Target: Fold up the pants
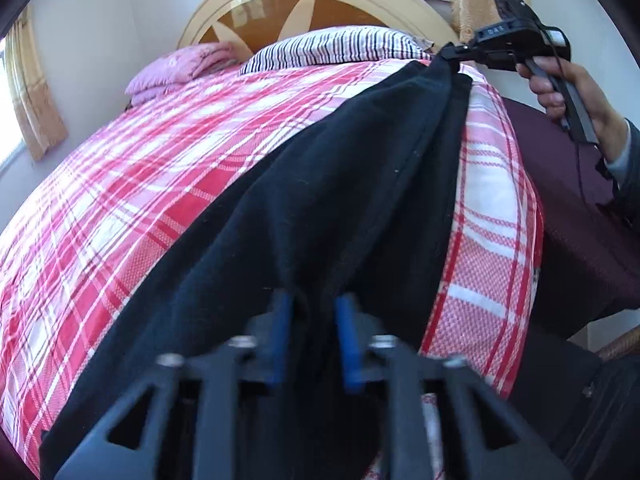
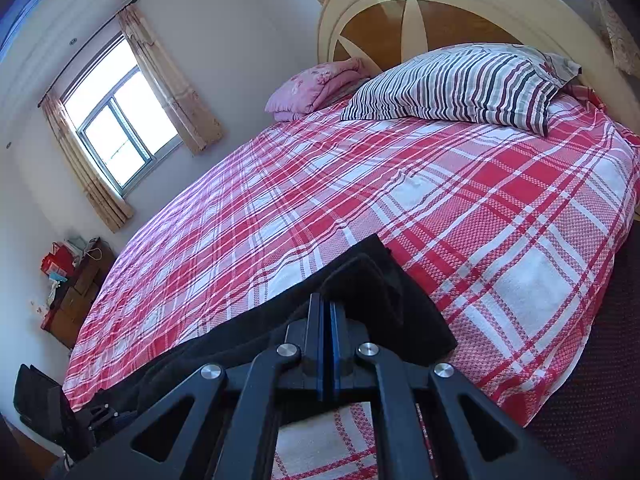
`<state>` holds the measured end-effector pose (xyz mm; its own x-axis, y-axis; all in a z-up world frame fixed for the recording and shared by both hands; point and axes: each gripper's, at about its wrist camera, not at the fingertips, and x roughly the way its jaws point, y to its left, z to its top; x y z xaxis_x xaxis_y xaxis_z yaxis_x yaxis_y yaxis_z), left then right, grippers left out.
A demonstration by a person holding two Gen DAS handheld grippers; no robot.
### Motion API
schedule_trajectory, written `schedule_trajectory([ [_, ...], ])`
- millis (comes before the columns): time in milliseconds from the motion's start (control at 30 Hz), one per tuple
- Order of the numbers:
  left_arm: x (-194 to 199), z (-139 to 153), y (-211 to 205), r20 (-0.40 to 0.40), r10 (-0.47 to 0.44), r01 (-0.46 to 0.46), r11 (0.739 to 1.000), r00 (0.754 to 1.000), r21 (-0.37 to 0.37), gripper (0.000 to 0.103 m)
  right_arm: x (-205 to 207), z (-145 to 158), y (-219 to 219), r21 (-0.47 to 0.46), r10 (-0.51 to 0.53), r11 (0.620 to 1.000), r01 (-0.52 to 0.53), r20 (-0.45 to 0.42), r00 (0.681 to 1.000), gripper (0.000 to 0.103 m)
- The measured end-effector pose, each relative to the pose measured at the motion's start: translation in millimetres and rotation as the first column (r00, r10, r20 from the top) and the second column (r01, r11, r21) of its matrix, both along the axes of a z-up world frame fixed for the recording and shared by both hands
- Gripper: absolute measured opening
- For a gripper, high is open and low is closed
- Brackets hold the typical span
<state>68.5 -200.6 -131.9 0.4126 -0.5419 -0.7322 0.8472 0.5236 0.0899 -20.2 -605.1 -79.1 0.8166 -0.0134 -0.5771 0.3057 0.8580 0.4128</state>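
Black pants [image 1: 320, 200] stretch lengthwise along the right side of a bed with a red-and-white plaid sheet [image 1: 160, 184]. My left gripper [image 1: 314, 312] has its blue pads a little apart with a bunch of the black cloth between them at the near end. My right gripper [image 1: 454, 54] pinches the far end of the pants near the pillow and holds it lifted. In the right wrist view the right gripper [image 2: 329, 312] has its blue pads pressed together on a folded corner of the pants [image 2: 380, 280] above the sheet [image 2: 400, 184].
A striped pillow [image 2: 460, 84] and a folded pink blanket [image 2: 316, 84] lie by the curved headboard [image 2: 420, 16]. A window with curtains [image 2: 120, 120] is on the left wall. A wooden cabinet with clutter [image 2: 72, 280] stands by it. Dark red floor [image 2: 600, 360] runs right of the bed.
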Motion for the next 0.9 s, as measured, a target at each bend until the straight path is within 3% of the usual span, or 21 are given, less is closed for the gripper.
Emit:
schedule_trajectory([
  [100,-3.5,9.2,4.9,-0.027,-0.01,0.009,0.999,1.0,-0.034,0.008,-2.7,4.2,-0.8,0.005,0.003,1.0,-0.003,0.022,1.0,0.002],
  [233,-10.3,33.3,21.7,-0.05,-0.018,0.012,0.994,0.999,-0.112,0.007,-7.2,12.9,-1.6,0.002,0.003,1.0,-0.003,0.042,0.999,0.002],
  [333,-17.6,34.0,21.5,-0.103,-0.053,0.038,0.989,0.993,-0.142,0.007,-8.8,14.0,-4.5,0.01,-0.002,1.0,0.002,0.038,0.999,0.002],
  [533,-33.5,14.2,12.0,-0.074,-0.075,0.069,0.994,0.994,-0.081,0.007,-9.2,8.2,-9.2,0.023,-0.009,1.0,0.009,0.005,1.0,0.002],
  [633,-35.0,17.1,13.2,0.037,-0.009,0.012,0.997,0.999,-0.074,0.008,-7.0,3.1,-10.1,0.025,-0.011,1.0,0.011,-0.008,1.0,0.002],
  [700,-35.7,18.7,11.3,0.046,-0.018,0.021,0.998,0.999,-0.064,0.016,-5.5,1.1,-9.9,0.028,-0.006,1.0,0.007,-0.012,1.0,0.002],
  [767,-38.9,18.6,8.1,0.075,-0.029,0.033,0.998,0.997,-0.05,0.049,-4.7,1.2,-8.9,0.026,0.0,1.0,0.0,-0.012,1.0,0.002],
  [833,-42.8,17.6,4.3,0.124,-0.019,0.023,0.999,0.992,-0.037,0.067,-4.6,2.1,-8.1,0.028,0.006,1.0,-0.005,-0.009,1.0,0.003],
  [900,-42.8,15.7,0.5,0.136,-0.026,0.03,0.999,0.99,-0.024,0.067,-4.9,3.0,-7.5,0.027,0.009,1.0,-0.009,-0.006,1.0,0.003],
])
